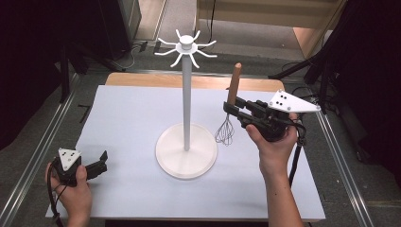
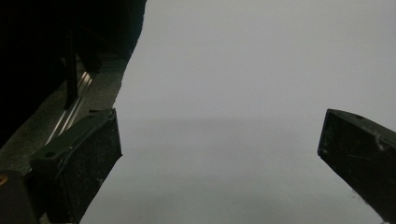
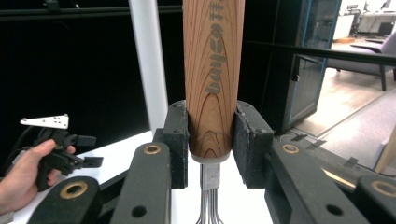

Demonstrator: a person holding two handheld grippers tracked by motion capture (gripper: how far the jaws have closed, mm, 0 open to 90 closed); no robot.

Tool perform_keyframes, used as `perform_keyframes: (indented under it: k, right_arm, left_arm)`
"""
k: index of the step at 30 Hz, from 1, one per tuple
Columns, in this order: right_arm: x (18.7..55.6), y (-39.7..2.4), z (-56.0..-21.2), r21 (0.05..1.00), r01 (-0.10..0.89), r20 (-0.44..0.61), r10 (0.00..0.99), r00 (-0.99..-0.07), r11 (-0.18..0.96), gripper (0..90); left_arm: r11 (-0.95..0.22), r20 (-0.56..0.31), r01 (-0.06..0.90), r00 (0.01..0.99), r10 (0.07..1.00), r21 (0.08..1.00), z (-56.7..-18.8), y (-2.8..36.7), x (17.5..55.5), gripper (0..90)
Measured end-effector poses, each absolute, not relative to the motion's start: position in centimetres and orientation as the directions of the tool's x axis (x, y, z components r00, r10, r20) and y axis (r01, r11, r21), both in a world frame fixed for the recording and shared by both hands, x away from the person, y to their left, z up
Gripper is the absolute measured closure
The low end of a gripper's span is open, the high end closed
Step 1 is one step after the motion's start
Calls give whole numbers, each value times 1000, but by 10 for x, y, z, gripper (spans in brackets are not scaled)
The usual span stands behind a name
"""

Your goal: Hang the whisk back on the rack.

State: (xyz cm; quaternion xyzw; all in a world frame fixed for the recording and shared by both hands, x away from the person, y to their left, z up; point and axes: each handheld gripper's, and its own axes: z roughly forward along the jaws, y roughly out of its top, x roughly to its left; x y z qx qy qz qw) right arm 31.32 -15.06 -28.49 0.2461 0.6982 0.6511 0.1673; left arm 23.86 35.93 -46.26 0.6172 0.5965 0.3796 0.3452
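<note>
Over table (image 1: 142, 189), right gripper (image 1: 230, 108) level, gripping whisk (image 1: 228, 118).

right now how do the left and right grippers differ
The left gripper has its jaws spread wide with only bare table between them; the right gripper is shut on the whisk, clamping the lower end of its wooden handle.
The left gripper sits low at the table's near left corner; the right gripper is raised, holding the whisk upright, wires down, beside the white stand.
Both are black, hand-held, with a grey plate on top.
</note>
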Motion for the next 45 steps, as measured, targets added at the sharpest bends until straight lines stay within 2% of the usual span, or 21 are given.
perform_keyframes:
  k: [20,45]
  right_arm:
    - [304,-129,-256,997,78,58,522,-851,15,704]
    - [312,-114,-249,997,77,50,510,-859,32,705]
  left_arm:
    - [-41,47,472,-1,999,881,-463,360,239,1]
    - [-42,48,480,0,999,876,-462,360,239,1]
